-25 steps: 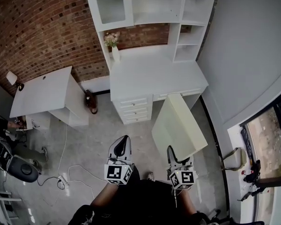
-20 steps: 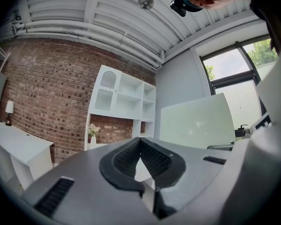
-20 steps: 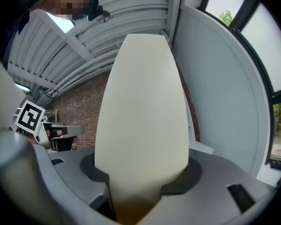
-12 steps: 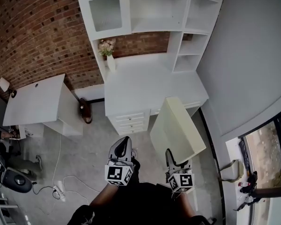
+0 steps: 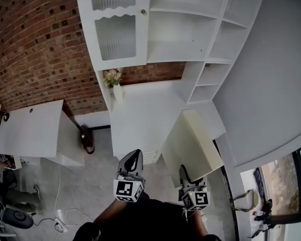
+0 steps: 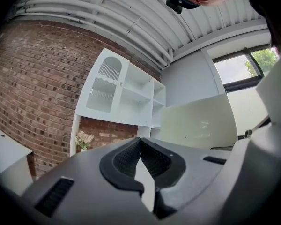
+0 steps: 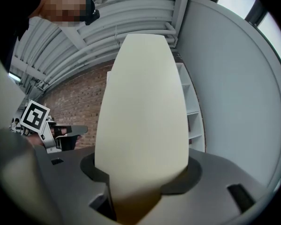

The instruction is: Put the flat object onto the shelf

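The right gripper [image 5: 186, 174] is clamped on the near short edge of the cream board [image 5: 190, 142], held in the air by the white desk's [image 5: 140, 119] right end with its long axis pointing ahead toward the shelf [image 5: 183, 34], while the left gripper [image 5: 134, 157] is pinched closed on nothing.

Left gripper [image 6: 139, 140] jaws together, empty; white shelf [image 6: 131, 97] ahead, cream panel [image 6: 199, 125] right.
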